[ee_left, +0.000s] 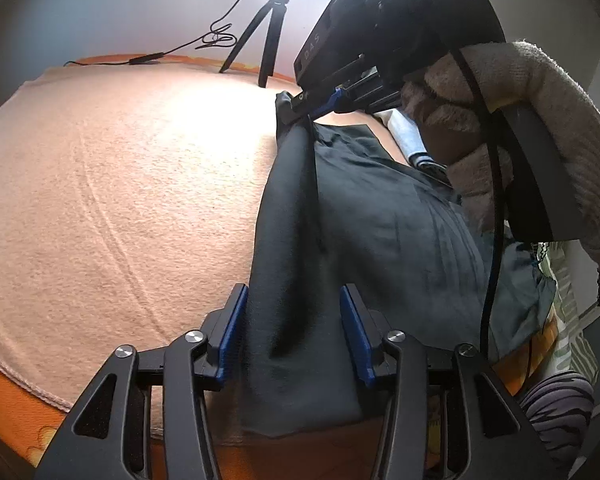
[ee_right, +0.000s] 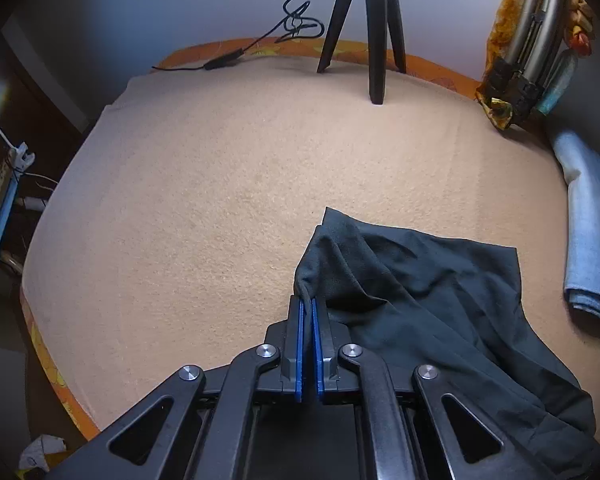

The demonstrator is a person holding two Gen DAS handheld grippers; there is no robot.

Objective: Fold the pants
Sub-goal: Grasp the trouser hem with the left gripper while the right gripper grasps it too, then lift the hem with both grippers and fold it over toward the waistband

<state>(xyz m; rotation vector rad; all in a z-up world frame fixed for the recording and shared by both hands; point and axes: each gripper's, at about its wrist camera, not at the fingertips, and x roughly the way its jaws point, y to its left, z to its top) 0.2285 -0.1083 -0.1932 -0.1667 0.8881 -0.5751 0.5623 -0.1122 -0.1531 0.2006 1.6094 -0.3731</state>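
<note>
Dark pants (ee_right: 420, 300) lie rumpled on the peach blanket (ee_right: 220, 200), one long fold ridged up. Right gripper (ee_right: 307, 312) is pinched tight on a bunched edge; left gripper (ee_left: 292, 320) sits wide apart, straddling the fabric ridge.

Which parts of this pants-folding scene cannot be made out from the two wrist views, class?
- Pants: lower end cut off by the right wrist view's edge.
- Left hand-held gripper: fingers apart around the fabric; contact unclear.
- Tripod: top cut off in the right view, lost in glare in the left.
</note>
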